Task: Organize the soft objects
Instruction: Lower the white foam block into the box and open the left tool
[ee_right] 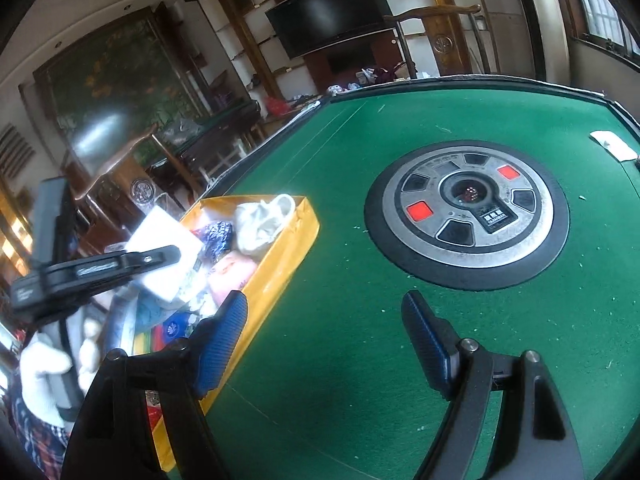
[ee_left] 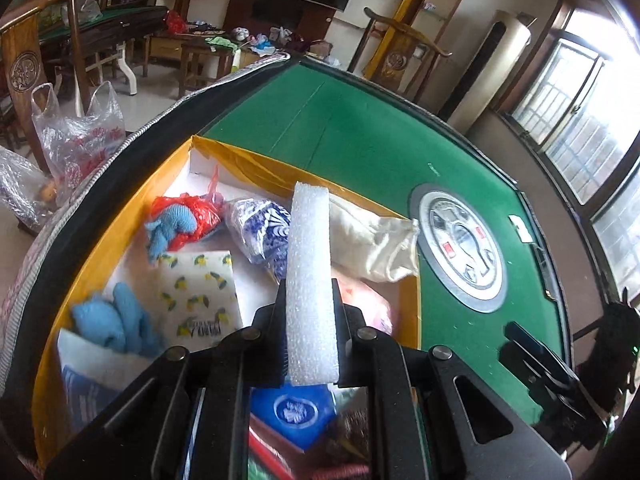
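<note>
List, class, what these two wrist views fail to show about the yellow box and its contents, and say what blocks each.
- Left wrist view: the pink item is mostly hidden behind the white foam block and the left claw.
- Left wrist view: the yellow box's near end is covered by the claw.
- Right wrist view: the box's near contents are blurred and blocked by the right claw, which is empty.

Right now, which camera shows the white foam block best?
The left wrist view. The foam block stands upright, front and centre, clamped in the left gripper above the yellow box. The right wrist view shows only a blurred white face of it behind that gripper's finger, at the picture's left side.
</note>
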Motion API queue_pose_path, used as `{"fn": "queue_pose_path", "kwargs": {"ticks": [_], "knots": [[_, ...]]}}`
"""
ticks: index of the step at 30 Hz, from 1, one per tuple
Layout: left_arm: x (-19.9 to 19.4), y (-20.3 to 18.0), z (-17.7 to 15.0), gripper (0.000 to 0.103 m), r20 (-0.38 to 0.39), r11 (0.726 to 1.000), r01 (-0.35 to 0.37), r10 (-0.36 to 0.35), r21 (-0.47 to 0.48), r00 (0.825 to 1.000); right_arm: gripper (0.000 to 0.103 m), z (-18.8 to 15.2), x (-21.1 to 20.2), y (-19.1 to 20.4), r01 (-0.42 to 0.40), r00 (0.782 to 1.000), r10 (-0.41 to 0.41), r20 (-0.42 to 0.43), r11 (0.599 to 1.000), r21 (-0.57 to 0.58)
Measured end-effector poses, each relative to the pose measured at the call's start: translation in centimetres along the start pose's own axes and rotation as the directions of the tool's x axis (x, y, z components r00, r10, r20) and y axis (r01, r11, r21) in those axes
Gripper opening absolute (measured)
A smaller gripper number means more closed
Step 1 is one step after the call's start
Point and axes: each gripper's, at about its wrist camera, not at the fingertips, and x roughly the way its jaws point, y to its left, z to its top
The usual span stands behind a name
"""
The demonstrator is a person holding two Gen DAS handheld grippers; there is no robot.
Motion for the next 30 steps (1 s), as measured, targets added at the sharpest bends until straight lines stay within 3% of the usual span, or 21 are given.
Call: {"fn": "queue_pose_path", "kwargs": {"ticks": [4,7,11,14,24,30], "knots": [[1.9,0.3,0.8,0.012,-0.021,0.998,-0.054,0.054,-0.019,0.998,0.075,0.0,-0.5,-0.3,-0.008,1.0,0.008,0.004,1.0,0.002],[2.9,0.6,0.9,0.018,-0.035,0.996,-0.078,0.077,-0.034,0.996,0.075,-0.1,-0.5,-0.3,-0.018,1.0,0.018,0.002,1.0,0.0],[3.8,0.9,0.8,0.046,-0.05,0.992,-0.12,0.117,-0.044,0.992,0.075,-0.1,-0.4,-0.4,-0.02,1.0,0.02,-0.004,1.0,0.0],[4.1,1.0,0.8,0.055,-0.055,0.991,-0.129,0.126,-0.041,0.99,0.075,-0.2,-0.2,-0.4,-0.018,1.0,0.018,-0.011,1.0,0.001],[1.2,-2.0,0.8,0.061,0.019,0.984,-0.166,0.166,0.068,0.986,0.075,-0.3,0.2,-0.8,-0.007,1.0,0.007,-0.026,1.0,0.007],[-1.7,-2.9,0.3,0.062,0.094,0.964,-0.234,0.223,0.129,0.97,0.075,-0.4,0.1,-0.6,0.004,1.0,-0.004,-0.021,1.0,-0.002]]}}
